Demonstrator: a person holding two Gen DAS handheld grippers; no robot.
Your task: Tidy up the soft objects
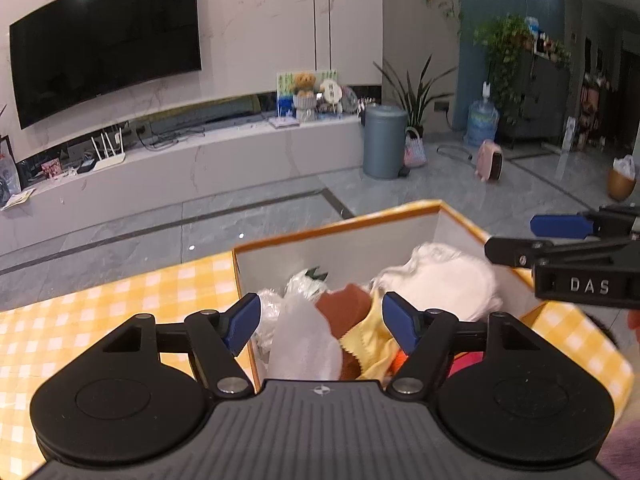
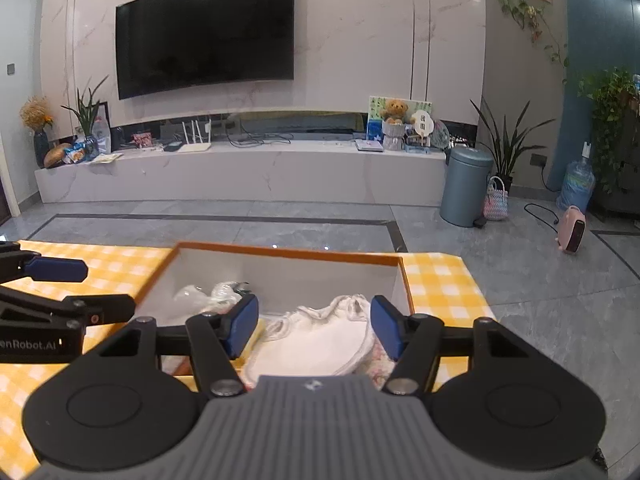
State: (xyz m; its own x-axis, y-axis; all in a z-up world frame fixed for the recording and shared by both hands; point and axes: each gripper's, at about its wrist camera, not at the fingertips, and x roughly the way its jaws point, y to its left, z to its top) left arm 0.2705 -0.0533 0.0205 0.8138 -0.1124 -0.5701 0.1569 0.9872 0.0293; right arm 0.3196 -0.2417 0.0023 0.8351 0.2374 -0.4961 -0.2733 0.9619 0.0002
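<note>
Dim indoor light w/ ceiling spot glare on wall, slight blur, strong fisheye warp at edges.

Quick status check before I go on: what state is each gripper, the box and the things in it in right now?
left gripper: open, empty, above the box.
right gripper: open, empty, above the box.
box: open-topped, partly filled.
white cloth: crumpled, inside the box.
brown cloth: bunched, in the box.
TV: off.

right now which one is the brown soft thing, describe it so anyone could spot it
On the yellow checked tablecloth stands an orange-rimmed box. Inside, near the left gripper, lies the brown cloth, between a white cloth and a yellow one: the only dark piece there.
</note>
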